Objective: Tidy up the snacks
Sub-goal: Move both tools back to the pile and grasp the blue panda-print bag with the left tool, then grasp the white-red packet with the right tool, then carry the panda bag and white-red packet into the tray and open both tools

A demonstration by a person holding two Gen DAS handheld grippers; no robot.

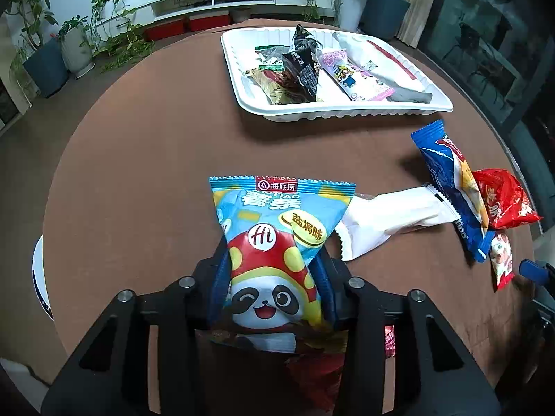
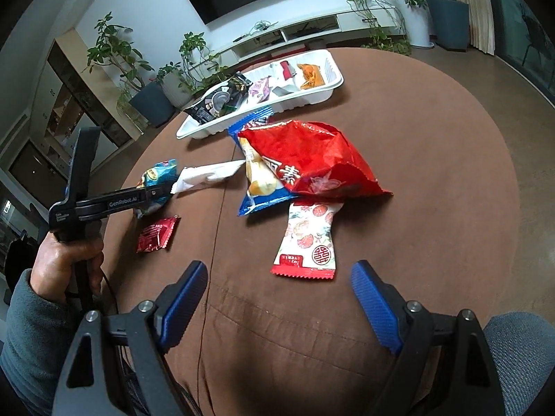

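My left gripper [image 1: 272, 270] is shut on a light-blue panda snack bag [image 1: 277, 228] and holds it just above the brown round table [image 1: 138, 159]; the bag also shows in the right wrist view [image 2: 158, 176]. My right gripper [image 2: 277, 277] is open and empty, near the table's front edge, just short of a white-and-red candy packet [image 2: 308, 239]. A white tray [image 1: 347, 111] with several snacks stands at the far side; it also shows in the right wrist view [image 2: 263, 111].
Loose on the table lie a white packet [image 1: 388, 216], a blue bag [image 1: 451, 187], a big red bag [image 2: 312, 159] and a small dark-red sachet [image 2: 156, 234]. Potted plants and a TV cabinet stand beyond the table.
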